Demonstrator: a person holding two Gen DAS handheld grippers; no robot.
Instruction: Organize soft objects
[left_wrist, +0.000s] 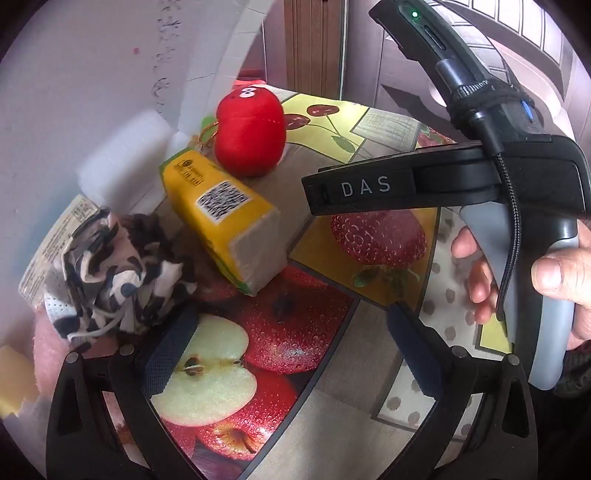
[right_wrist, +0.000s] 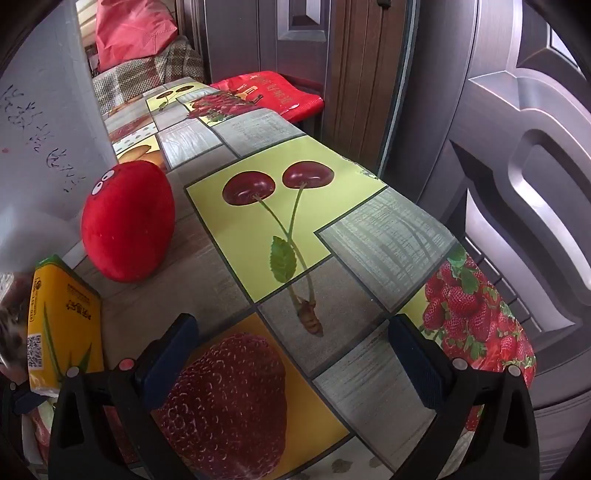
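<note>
Both sets of jaws are standing wide apart over the worktop, gripping nothing. The left gripper is hovering just in front of the yellow block; the right gripper is hanging to that block's right. Behind the block a red plush is sitting. Only the left view is showing a patterned cloth left of the block and a hand. Only the right view is showing a red bag far beyond.

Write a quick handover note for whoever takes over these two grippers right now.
Left gripper: open, empty, above the tablecloth.
Right gripper: open, empty, also over the cloth.
Things: red plush toy stands by the wall; yellow carton-shaped toy lies in front of it; patterned fabric bundle beside that.
Done: nothing visibly sorted.
Left: everything, likely starting with the carton-shaped toy.
</note>
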